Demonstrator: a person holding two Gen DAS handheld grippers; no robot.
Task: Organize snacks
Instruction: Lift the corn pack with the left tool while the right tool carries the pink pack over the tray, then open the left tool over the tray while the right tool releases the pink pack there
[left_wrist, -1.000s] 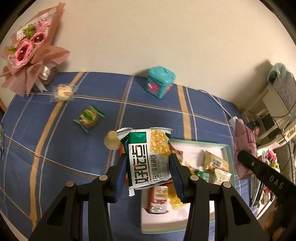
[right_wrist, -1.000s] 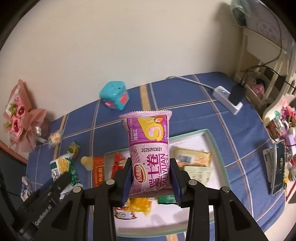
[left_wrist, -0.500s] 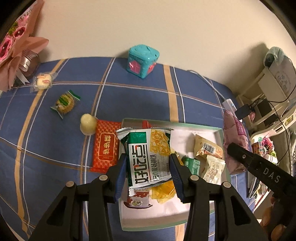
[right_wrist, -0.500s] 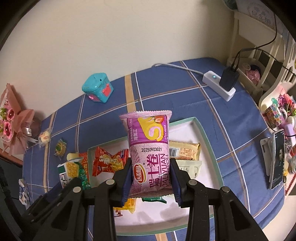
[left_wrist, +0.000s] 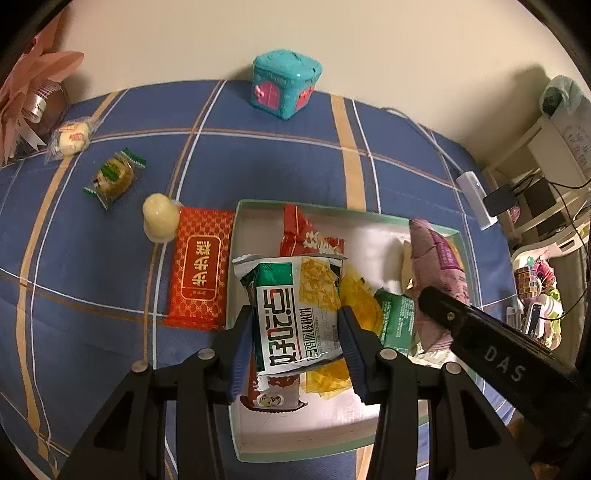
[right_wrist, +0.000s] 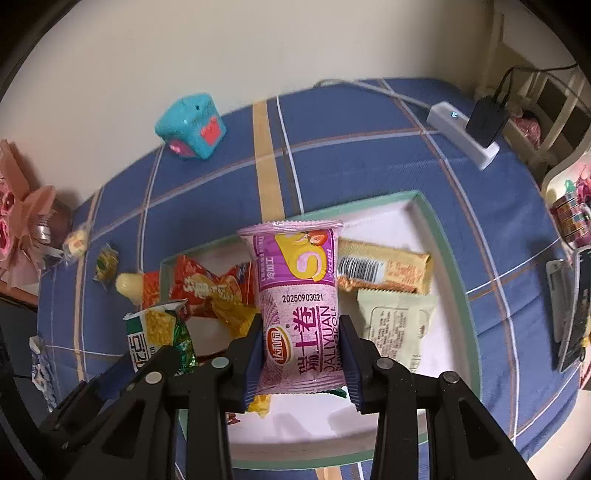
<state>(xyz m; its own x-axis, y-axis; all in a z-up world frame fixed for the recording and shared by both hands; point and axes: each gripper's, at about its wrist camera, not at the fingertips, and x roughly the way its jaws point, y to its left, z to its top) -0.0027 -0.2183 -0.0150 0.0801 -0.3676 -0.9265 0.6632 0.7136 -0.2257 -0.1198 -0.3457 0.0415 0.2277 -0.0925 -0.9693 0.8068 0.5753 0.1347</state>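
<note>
While both packets hang over tray (right_wrist: 439, 236): left gripper (left_wrist: 295, 328) clamps green-white snack (left_wrist: 295, 314), right gripper (right_wrist: 301, 350) clamps purple roll packet (right_wrist: 299, 295). Risk: tray crowded, so a packet could land on wrappers, slide over rim onto blue plaid cloth (left_wrist: 258, 155); grippers close together, could collide.

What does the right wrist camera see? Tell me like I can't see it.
The right gripper holds a purple snack packet above a white tray that already has snacks in it. The tray sits on a blue checked cloth, with a teal toy box behind.
</note>
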